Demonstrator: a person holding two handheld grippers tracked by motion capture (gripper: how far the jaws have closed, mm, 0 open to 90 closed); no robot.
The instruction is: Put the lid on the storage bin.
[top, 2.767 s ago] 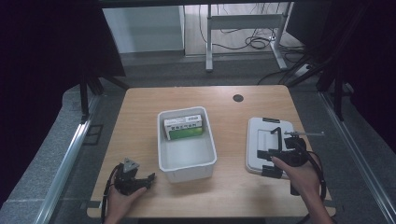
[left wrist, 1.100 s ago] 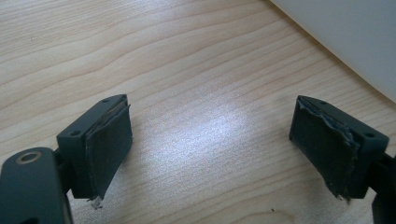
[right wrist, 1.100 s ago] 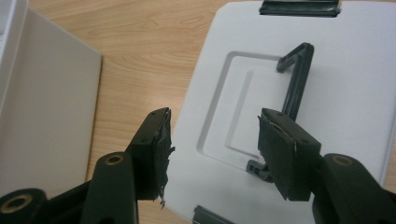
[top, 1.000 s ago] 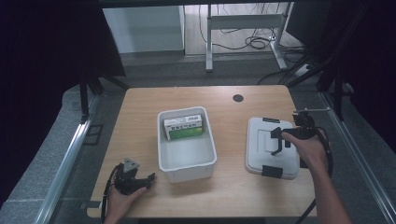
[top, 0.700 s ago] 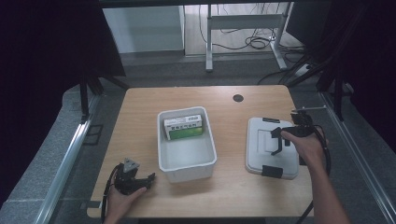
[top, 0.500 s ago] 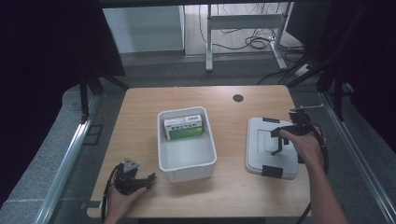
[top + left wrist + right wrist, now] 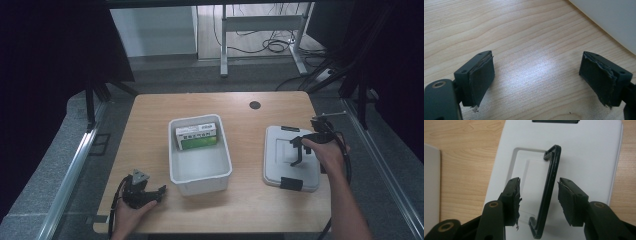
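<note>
One white lid [image 7: 292, 157] with two black clips and a raised black handle [image 7: 547, 192] lies right of the single white bin [image 7: 200, 155]. The right gripper [image 7: 539, 197], jaws spread, straddles the handle. The left gripper [image 7: 537, 80] gapes empty, left of the bin.

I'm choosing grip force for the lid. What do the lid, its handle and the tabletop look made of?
Lid: apparently moulded plastic, matte white, with a smooth recessed panel and rounded corners. Handle: probably black plastic, thin and ribbed along its edge, standing up between the right gripper's open jaws. Tabletop: light wood or wood-look laminate with visible grain and a soft sheen; which one cannot be told.
</note>
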